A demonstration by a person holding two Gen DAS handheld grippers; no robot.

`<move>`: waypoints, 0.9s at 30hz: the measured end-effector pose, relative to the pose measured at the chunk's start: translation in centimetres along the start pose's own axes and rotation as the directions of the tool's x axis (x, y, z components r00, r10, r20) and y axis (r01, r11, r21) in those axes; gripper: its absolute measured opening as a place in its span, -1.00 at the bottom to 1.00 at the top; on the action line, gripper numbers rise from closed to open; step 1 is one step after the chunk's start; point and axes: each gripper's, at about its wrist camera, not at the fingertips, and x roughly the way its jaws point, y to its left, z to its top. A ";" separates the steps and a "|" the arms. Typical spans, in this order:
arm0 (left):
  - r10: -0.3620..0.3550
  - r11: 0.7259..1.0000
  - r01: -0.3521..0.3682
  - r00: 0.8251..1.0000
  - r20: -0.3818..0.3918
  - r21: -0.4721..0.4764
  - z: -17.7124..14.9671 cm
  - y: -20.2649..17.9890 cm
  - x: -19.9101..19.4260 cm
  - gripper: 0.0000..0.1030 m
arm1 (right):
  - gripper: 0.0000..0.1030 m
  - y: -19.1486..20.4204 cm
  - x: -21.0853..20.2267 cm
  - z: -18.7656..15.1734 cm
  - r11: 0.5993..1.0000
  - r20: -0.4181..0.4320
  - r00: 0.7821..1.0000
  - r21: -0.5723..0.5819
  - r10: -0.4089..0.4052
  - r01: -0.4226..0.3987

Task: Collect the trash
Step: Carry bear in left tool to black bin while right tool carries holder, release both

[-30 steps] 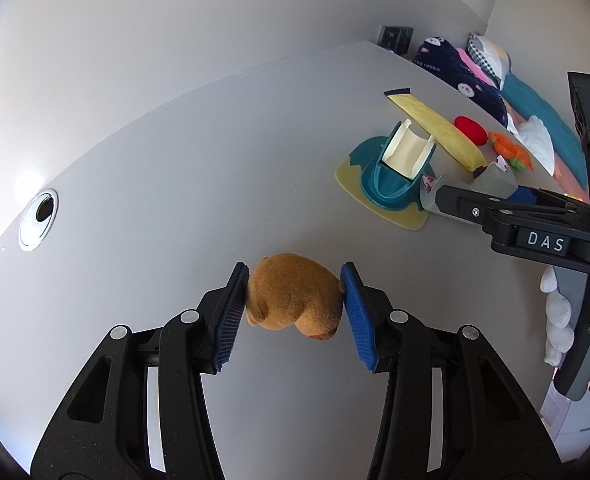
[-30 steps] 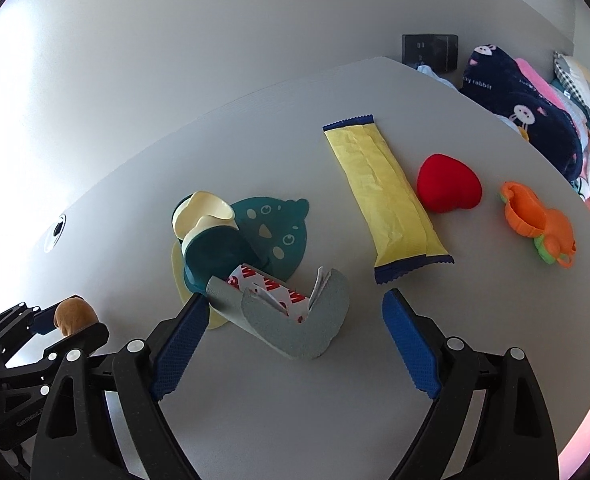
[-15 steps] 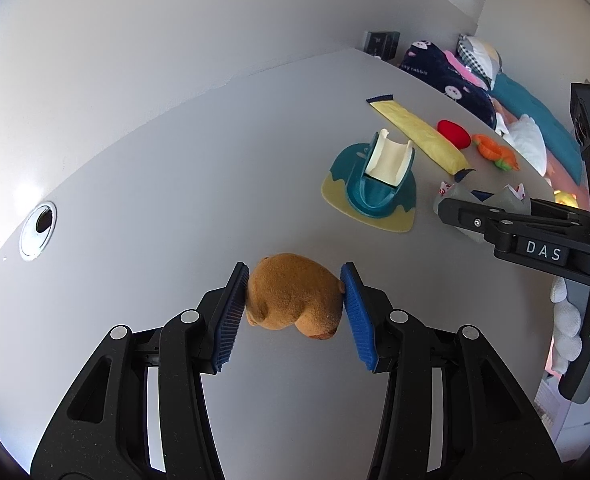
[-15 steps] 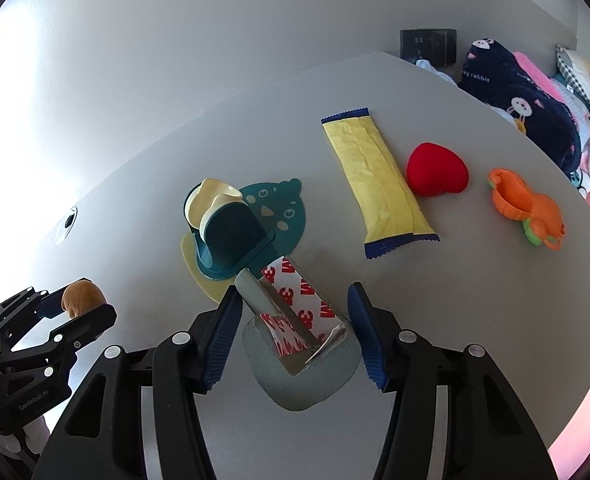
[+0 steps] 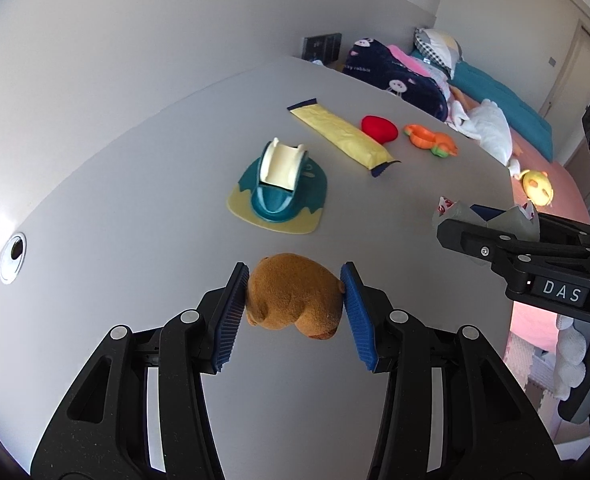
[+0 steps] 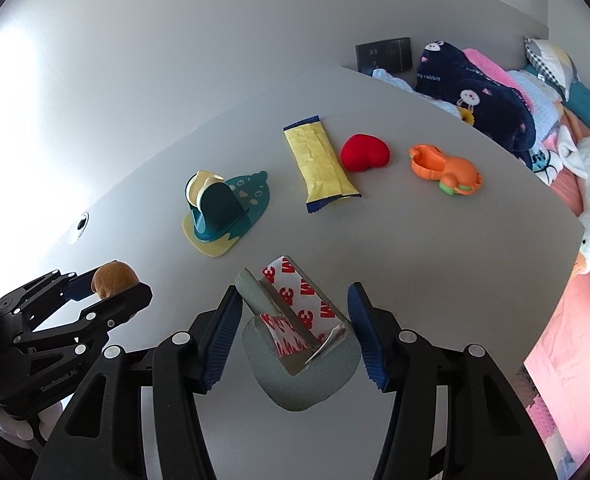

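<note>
Left tongs (image 5: 295,304): clenched on a brown plush toy (image 5: 295,300), held above the near part of the desk (image 5: 135,200).

Right tongs (image 6: 293,320): grasping a grey wrapper (image 6: 299,328) with a red-and-white printed liner, raised over the near edge.

Trash left on the desk, by judgement: one yellow wrapper (image 6: 319,168) lying flat toward the far edge. The grey wrapper is picked up but not yet binned; no bin is in view.

Other desk items: a teal and cream dustpan (image 6: 223,208) near the middle; a red heart (image 6: 365,152) just beside the yellow wrapper; an orange toy (image 6: 445,168) toward the right edge; a cable hole (image 5: 13,252) near the left edge.

Room: plain white wall; bed (image 6: 575,128) with blankets and soft toys past the right edge.
</note>
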 end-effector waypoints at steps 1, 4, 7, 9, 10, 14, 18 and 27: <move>-0.004 1.000 0.004 1.000 0.002 0.007 -0.1 -0.4 -0.1 -0.09 | 0.09 -0.1 -0.4 -0.3 1.000 0.003 1.000 0.004 -0.001 0.001; -0.016 0.999 0.016 1.000 0.001 0.029 -0.3 -1.6 -0.3 -0.09 | 0.09 -0.7 -1.6 -1.1 1.000 0.019 1.000 0.018 -0.011 0.011; -0.029 0.998 0.029 1.000 0.001 0.051 -0.4 -2.8 -0.6 -0.09 | 0.09 -1.2 -3.0 -1.9 0.999 0.035 0.999 0.036 -0.018 0.016; -0.037 0.997 0.037 0.999 0.003 0.069 -0.4 -3.7 -0.9 -0.09 | 0.09 -1.7 -3.8 -2.3 0.999 0.046 0.999 0.050 -0.022 0.020; -0.040 0.996 0.040 0.999 0.004 0.079 -0.4 -4.1 -0.9 -0.09 | 0.09 -2.0 -4.3 -2.5 0.998 0.052 0.998 0.057 -0.026 0.023; -0.057 0.992 0.056 0.998 0.002 0.116 -0.4 -6.1 -1.1 -0.09 | 0.09 -3.2 -5.9 -3.5 0.996 0.071 0.997 0.086 -0.043 0.036; -0.078 0.985 0.077 0.997 0.001 0.152 -0.5 -8.1 -1.4 -0.09 | 0.09 -4.5 -7.4 -4.5 0.992 0.086 0.994 0.114 -0.060 0.050; -0.125 0.967 0.123 0.992 -0.007 0.222 -0.8 -12.4 -1.9 -0.09 | 0.09 -7.5 -10.5 -6.7 0.982 0.116 0.988 0.172 -0.104 0.083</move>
